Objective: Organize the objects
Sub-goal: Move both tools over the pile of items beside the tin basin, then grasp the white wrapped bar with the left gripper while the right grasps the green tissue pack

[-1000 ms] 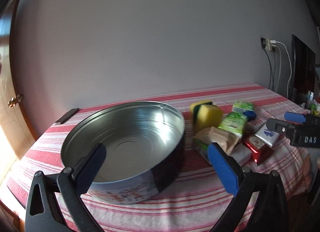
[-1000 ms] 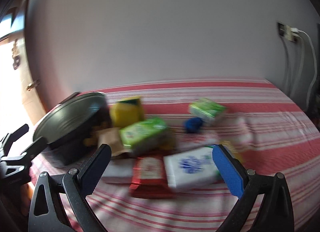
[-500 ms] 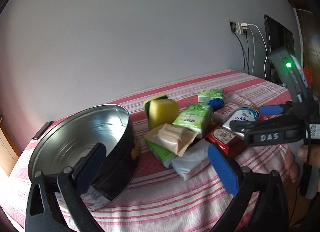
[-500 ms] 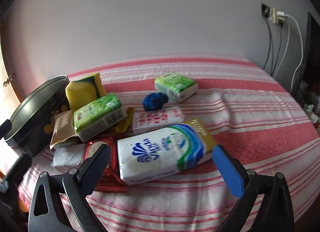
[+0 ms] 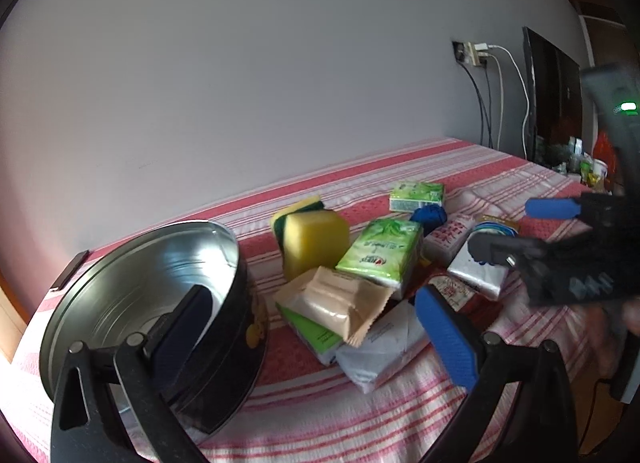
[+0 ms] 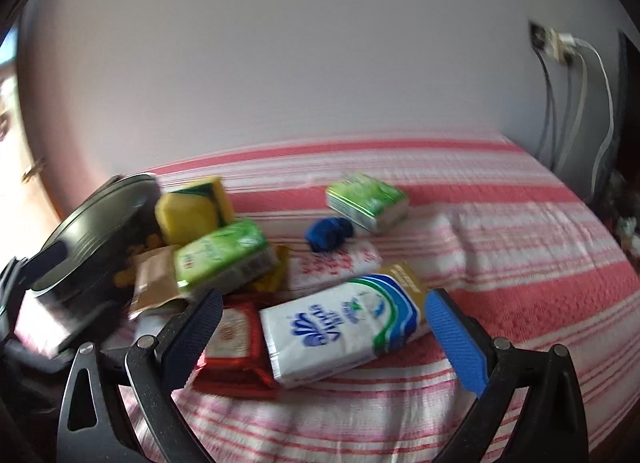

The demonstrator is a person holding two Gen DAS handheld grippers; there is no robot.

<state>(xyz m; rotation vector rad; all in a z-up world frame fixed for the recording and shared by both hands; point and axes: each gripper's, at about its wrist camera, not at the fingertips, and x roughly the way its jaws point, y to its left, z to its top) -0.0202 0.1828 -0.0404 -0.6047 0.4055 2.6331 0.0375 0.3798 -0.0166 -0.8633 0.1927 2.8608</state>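
Right gripper [image 6: 320,337], jaws wide, hovers over the white tissue pack [image 6: 340,333]. Left gripper [image 5: 316,329], equally wide, empty, seemingly straddles the tin's [image 5: 120,283] rim.

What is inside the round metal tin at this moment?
In the left wrist view the round metal tin shows only its bare ribbed metal floor; no items lie in it. The left gripper finger covers part of the floor, so that patch cannot be checked.

1. The round tin [image 5: 140,283] had a shiny, ribbed metal interior.
2. The striped tablecloth [image 6: 500,243] was textured woven cloth.
3. The tissue packs [image 6: 344,327] had glossy plastic wrap.
4. The yellow sponge [image 5: 314,239] looked matt and porous.
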